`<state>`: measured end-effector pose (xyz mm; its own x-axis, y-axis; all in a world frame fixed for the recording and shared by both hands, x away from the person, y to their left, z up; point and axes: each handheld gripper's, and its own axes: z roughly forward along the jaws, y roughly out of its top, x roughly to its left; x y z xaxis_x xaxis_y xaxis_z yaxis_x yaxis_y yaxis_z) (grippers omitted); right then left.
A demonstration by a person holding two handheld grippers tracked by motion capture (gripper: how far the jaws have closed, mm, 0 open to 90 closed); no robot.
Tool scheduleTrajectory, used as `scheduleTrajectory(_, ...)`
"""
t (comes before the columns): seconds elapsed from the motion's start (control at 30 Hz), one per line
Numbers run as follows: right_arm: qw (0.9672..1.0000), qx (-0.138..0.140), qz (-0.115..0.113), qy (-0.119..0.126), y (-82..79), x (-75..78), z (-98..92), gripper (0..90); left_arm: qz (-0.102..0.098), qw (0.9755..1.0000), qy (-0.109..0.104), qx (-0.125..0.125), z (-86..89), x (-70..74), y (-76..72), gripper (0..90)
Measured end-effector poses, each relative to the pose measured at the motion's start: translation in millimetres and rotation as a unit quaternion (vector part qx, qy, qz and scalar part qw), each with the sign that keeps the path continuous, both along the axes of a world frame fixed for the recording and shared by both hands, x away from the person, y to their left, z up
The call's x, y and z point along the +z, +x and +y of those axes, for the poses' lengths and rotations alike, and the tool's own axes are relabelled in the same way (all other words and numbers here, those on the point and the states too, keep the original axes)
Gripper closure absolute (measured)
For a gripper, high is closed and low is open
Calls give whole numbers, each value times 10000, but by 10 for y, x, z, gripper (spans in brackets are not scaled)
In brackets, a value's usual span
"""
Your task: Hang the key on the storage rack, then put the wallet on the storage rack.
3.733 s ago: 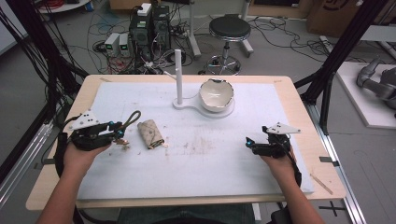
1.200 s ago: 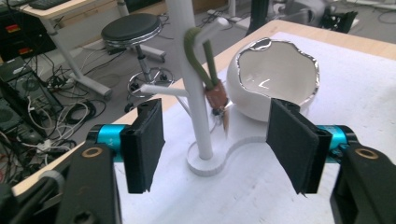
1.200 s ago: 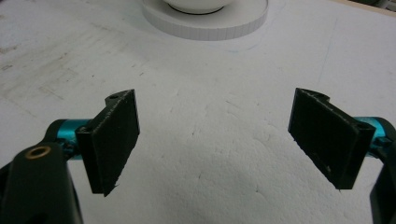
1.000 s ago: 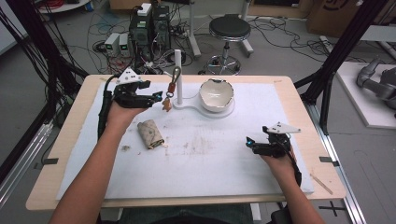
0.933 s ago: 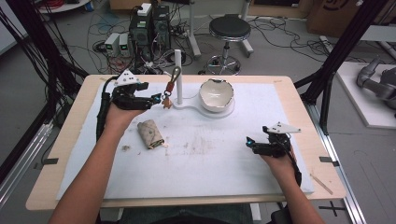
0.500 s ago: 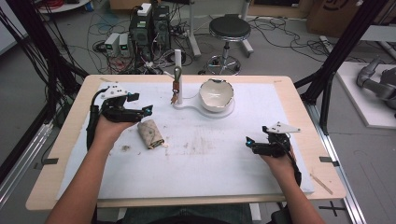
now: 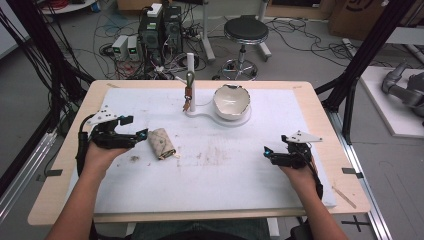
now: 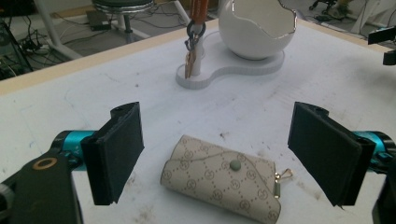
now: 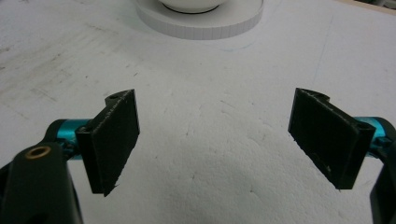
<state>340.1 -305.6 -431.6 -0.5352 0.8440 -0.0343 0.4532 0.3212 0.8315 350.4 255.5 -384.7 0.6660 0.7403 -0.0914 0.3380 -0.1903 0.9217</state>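
Keys now on stand

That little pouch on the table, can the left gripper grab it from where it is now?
Probably yes. The pouch lies flat right ahead of the left gripper, whose jaws have just been opening and stand wide with nothing between them. Nothing sits in the way on the table.

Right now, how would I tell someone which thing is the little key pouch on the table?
Start at the white mat that covers the wooden table. On its left half, just ahead of the left gripper, lies the key pouch. It is a beige, monogram-printed, folded case with a round snap, lying flat, unlike the upright white stand and eggshell-shaped bowl behind it.
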Motion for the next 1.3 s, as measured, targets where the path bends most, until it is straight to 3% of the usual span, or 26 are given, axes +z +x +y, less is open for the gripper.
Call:
scheduleTrajectory(0.23, 10000, -32, -32, -6, -22, 8, -13, 166, 48, 9999, -34, -130, 96, -93, -79, 181)
scheduleTrajectory(0.63, 10000, -17, -95, -4, -18, 38, 40, 166, 57, 10000, 48, 11, 323, -207, -194, 181)
scheduleTrajectory(0.93, 9994, 312, -122, 61, 43, 92, 314, 166, 31, 9998, 177, 82, 401, -249, -295, 181)
scheduleTrajectory(1.3, 9976, 687, -57, 115, 105, 151, 677, 166, 80, 9995, 142, 271, 555, -297, -361, 181)
